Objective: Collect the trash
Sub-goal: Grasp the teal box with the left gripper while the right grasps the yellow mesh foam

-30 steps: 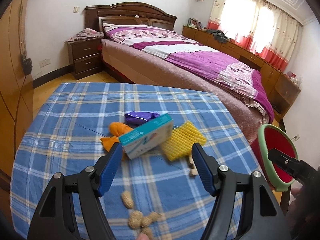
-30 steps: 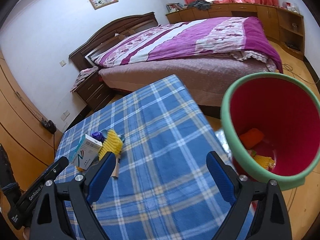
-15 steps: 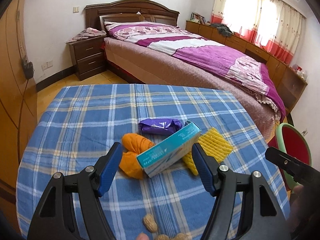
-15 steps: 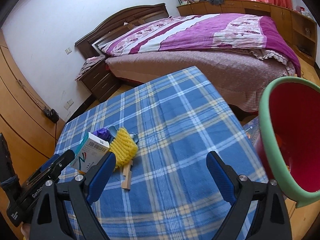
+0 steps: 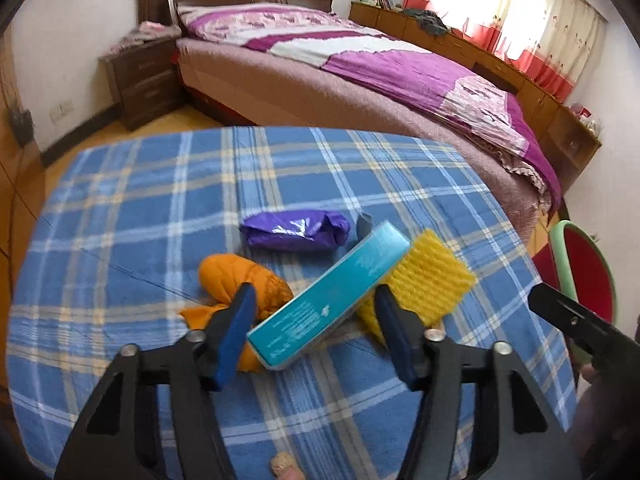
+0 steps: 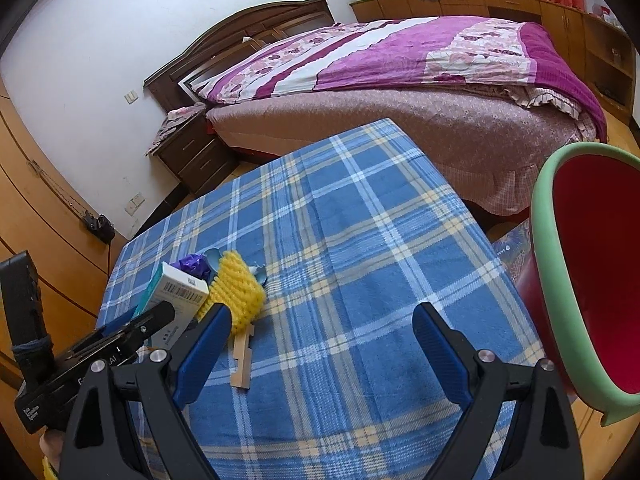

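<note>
Trash lies on the blue plaid table (image 5: 140, 216): a teal and white box (image 5: 328, 296), an orange wrapper (image 5: 240, 280), a purple wrapper (image 5: 296, 230) and a yellow foam net (image 5: 424, 280). My left gripper (image 5: 314, 336) is open, its fingers on either side of the box's near end, not touching it. My right gripper (image 6: 320, 352) is open and empty over the table's right part. In its view the box (image 6: 176, 296), the foam net (image 6: 236, 292) and a wooden clip (image 6: 242, 360) lie to the left. The red bin with a green rim (image 6: 560, 280) stands at the right.
A peanut (image 5: 282, 462) lies near the table's front edge. The bin (image 5: 580, 272) stands past the table's right edge. A bed with a purple cover (image 5: 380, 64) and a nightstand (image 5: 140, 76) are behind the table.
My left gripper has moved forward and down, and its fingers now flank the box. My right gripper has turned left away from the bin, toward the table.
</note>
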Motion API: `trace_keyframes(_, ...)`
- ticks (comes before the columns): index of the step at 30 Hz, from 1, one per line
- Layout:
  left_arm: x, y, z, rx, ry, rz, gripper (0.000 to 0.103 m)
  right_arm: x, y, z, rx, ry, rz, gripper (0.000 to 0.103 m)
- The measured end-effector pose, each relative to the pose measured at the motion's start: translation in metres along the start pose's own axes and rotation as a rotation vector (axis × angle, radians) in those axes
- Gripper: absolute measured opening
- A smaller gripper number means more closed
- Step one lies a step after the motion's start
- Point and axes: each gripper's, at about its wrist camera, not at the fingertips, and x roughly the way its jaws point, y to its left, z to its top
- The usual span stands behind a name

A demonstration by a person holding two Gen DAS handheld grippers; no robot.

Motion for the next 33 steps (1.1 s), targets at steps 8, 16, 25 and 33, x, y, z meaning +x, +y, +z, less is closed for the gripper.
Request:
trace_keyframes(8,-0.002,-0.001,-0.011,-0.022,0.014,-0.092,0.019,0.01,0.005,0.0,-0.015,0.02,-0.003,0.094)
trace_keyframes(16,-0.032,0.008,-0.026,-0.067,-0.071,-0.052,0.018,0.025,0.029,-0.002,-0.094,0.044,0.027,0.094)
trace_keyframes(25,-0.059,0.038,-0.032,-0.158,-0.162,0.025,0.018,0.046,0.053,-0.005,-0.141,0.064,0.039,0.071)
trace_keyframes(33,-0.05,0.053,-0.031,-0.21,-0.152,-0.002,0.018,0.052,0.077,-0.003,-0.259,0.09,0.03,0.013)
